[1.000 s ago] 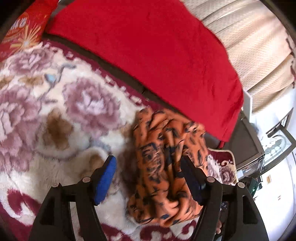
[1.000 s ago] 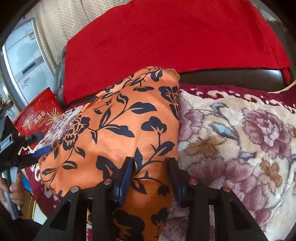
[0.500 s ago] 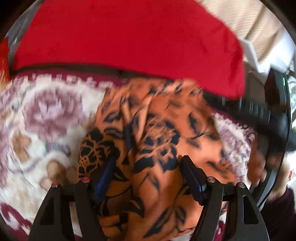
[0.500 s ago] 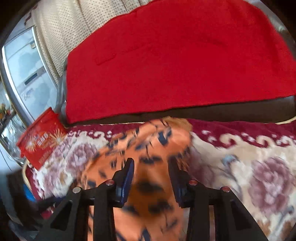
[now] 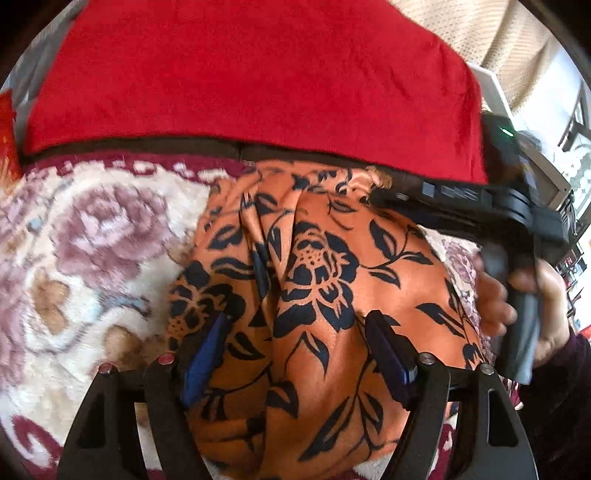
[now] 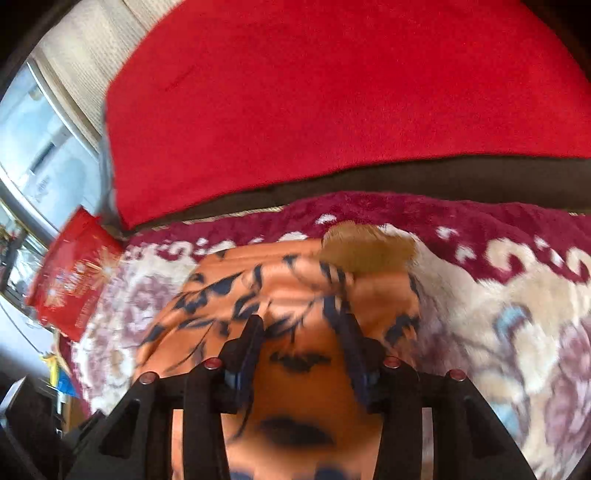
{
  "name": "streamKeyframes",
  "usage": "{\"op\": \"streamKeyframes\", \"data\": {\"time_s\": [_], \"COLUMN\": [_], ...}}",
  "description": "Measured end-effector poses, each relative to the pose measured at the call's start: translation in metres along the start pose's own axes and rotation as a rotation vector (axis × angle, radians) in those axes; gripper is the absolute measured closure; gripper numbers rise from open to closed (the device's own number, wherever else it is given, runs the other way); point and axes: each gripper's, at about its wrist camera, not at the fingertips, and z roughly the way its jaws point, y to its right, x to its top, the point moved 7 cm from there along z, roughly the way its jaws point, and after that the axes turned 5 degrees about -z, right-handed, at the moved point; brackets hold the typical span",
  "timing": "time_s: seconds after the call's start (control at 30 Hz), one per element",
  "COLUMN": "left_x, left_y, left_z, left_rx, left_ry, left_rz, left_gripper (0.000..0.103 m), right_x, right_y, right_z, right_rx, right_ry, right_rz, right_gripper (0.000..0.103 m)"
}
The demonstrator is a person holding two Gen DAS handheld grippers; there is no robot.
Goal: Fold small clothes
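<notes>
An orange garment with a black flower print [image 5: 325, 280] lies bunched on a plush floral blanket [image 5: 92, 240]. My left gripper [image 5: 295, 336] is open, its blue-padded jaws wide apart over the near part of the cloth. My right gripper [image 6: 301, 332] also stands over the garment [image 6: 295, 369], jaws parted with the cloth between them; the view is blurred. In the left wrist view the right gripper's black body [image 5: 480, 206] reaches over the garment's far right edge, with the person's hand [image 5: 517, 295] on its handle.
A red cloth [image 5: 240, 74] covers the sofa back behind the blanket. A red printed bag [image 6: 70, 277] stands at the far left in the right wrist view. A cream curtain [image 5: 480, 33] and a glass door lie beyond.
The left gripper moved right, over the garment. The right gripper swept across and down with the cloth, and the garment now lies more bunched and folded.
</notes>
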Motion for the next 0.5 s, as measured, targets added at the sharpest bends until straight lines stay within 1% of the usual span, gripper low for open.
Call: {"op": "streamKeyframes", "data": {"time_s": [0.1, 0.2, 0.23, 0.27, 0.33, 0.37, 0.4, 0.43, 0.5], "left_x": [0.0, 0.002, 0.003, 0.001, -0.008, -0.014, -0.017, -0.017, -0.012], "left_y": [-0.007, -0.021, -0.025, -0.029, -0.035, -0.035, -0.032, -0.03, -0.027], "left_z": [-0.015, -0.021, -0.019, -0.018, -0.01, -0.003, 0.0, 0.0, -0.006], "left_rx": [0.054, 0.098, 0.11, 0.124, 0.139, 0.142, 0.143, 0.146, 0.158], "left_ry": [0.049, 0.068, 0.065, 0.052, 0.003, -0.029, -0.038, -0.031, -0.001], "left_rz": [0.029, 0.002, -0.011, -0.021, -0.028, -0.025, -0.018, -0.007, 0.023], "left_gripper": [0.026, 0.026, 0.026, 0.026, 0.026, 0.025, 0.025, 0.025, 0.025], "right_x": [-0.015, -0.041, -0.052, -0.064, -0.088, -0.104, -0.113, -0.118, -0.118], "right_y": [-0.01, -0.025, -0.03, -0.035, -0.042, -0.043, -0.042, -0.043, -0.041], "right_z": [-0.041, -0.068, -0.076, -0.08, -0.076, -0.07, -0.066, -0.068, -0.073], "right_rx": [0.058, 0.082, 0.076, 0.068, 0.066, 0.057, 0.031, 0.017, 0.019], "right_ry": [0.066, 0.08, 0.084, 0.083, 0.048, 0.018, 0.026, 0.06, 0.077], "right_rz": [-0.034, -0.098, -0.132, -0.169, -0.216, -0.24, -0.265, -0.282, -0.256], "right_gripper": [0.056, 0.056, 0.061, 0.071, 0.075, 0.075, 0.074, 0.074, 0.074]}}
